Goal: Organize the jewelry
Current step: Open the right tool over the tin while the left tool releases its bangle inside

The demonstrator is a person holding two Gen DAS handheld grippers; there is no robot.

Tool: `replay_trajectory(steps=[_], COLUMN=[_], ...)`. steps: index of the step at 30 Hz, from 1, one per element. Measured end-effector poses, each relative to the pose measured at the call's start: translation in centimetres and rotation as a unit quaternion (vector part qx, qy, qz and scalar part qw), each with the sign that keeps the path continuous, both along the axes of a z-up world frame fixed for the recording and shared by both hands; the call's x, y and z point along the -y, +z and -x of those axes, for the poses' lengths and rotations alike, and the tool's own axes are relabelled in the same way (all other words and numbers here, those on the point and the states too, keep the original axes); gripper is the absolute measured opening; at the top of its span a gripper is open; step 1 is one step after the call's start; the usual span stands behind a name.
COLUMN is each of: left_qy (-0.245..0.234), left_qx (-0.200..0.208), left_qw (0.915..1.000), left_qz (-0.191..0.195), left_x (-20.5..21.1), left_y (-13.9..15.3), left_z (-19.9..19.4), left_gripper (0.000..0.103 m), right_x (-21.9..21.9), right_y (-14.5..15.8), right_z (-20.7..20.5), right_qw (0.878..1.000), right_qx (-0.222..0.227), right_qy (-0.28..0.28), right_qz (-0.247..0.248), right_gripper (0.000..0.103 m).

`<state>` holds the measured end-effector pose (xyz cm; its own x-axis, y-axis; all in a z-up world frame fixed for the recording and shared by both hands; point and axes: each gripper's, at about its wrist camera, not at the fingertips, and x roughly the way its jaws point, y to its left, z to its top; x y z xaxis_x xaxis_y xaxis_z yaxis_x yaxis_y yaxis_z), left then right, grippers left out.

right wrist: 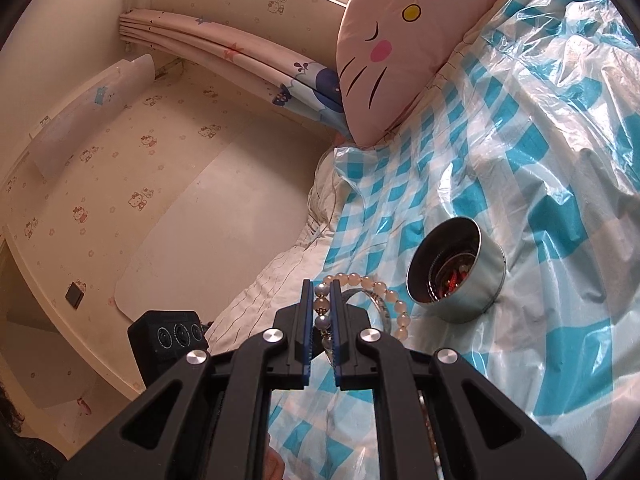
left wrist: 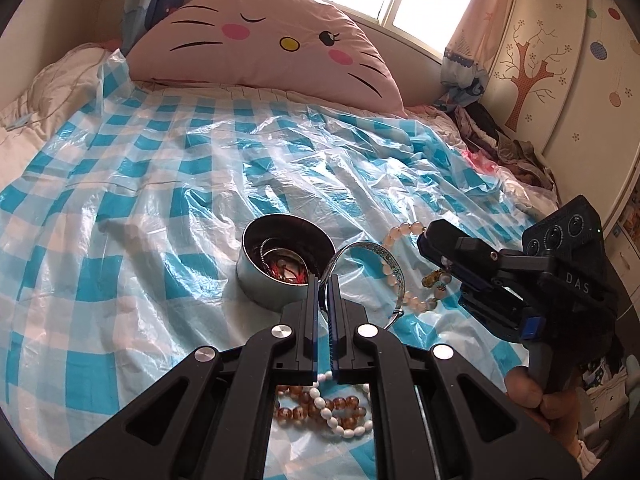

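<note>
Holding a silver bangle [left wrist: 362, 258], the left hand-held gripper [left wrist: 323, 284] is clenched; the right hand-held gripper [right wrist: 322, 294] grasps a pale bead bracelet [right wrist: 376, 282]. The tin [left wrist: 260, 276] already contains some jewelry; amber beads [left wrist: 320, 408] remain on the bed [left wrist: 160, 184].

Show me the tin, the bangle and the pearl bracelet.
tin [left wrist: 256, 276], left wrist view, outer wall
bangle [left wrist: 394, 267], left wrist view, patterned band
pearl bracelet [right wrist: 394, 305], right wrist view, bead on its right side

Both wrist cameras sit close above the bed, angled down its checkered sheet [left wrist: 168, 184], sharing the tin [right wrist: 460, 276] and the pillow [left wrist: 276, 40] at twelve o'clock.
</note>
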<state>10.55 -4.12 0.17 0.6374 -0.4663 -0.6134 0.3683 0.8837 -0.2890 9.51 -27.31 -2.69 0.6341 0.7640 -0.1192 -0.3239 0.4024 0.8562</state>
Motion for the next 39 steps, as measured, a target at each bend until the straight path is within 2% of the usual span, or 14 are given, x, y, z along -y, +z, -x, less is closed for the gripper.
replay_trajectory(steps=[8, 18, 26, 28, 30, 34, 38, 39], left_qy=[0.026, 0.041, 0.059, 0.067, 0.072, 0.08, 0.084, 0.084], left_qx=[-0.018, -0.034, -0.053, -0.05, -0.05, -0.056, -0.062, -0.066], left_qw=[0.9995, 0.9985, 0.9965, 0.9963, 0.9959, 0.995, 0.9942, 0.9939], left_qz=[0.008, 0.007, -0.025, -0.021, -0.019, -0.022, -0.025, -0.026], left_x=[0.3, 1.1, 1.6, 1.1, 0.7, 0.1, -0.7, -1.0], left_y=[-1.3, -2.7, -4.0, -3.8, -3.7, -3.8, -3.8, -3.9], left_z=[-3.7, -7.1, -8.7, -8.6, -8.6, -8.4, -7.7, -7.5], left_gripper=[0.004, 0.004, 0.006, 0.006, 0.006, 0.009, 0.012, 0.018], right_x=[-0.3, -1.4, -3.7, -3.6, -3.0, -1.9, -1.1, -1.0], right_y=[-0.5, -1.7, -2.9, -3.0, -2.8, -3.1, -2.7, -2.4], right_z=[-3.7, -7.2, -9.8, -9.5, -9.1, -8.3, -6.8, -6.3], right_qw=[1.0, 0.999, 0.993, 0.993, 0.993, 0.993, 0.99, 0.989], right_qx=[-0.005, -0.022, -0.052, -0.05, -0.047, -0.057, -0.064, -0.064], right_qy=[-0.019, -0.015, -0.007, -0.009, -0.021, -0.034, -0.042, -0.044], right_qz=[0.0, 0.033, 0.102, 0.104, 0.105, 0.097, 0.117, 0.126], right_gripper=[0.009, 0.009, 0.013, 0.016, 0.032, 0.036, 0.051, 0.053])
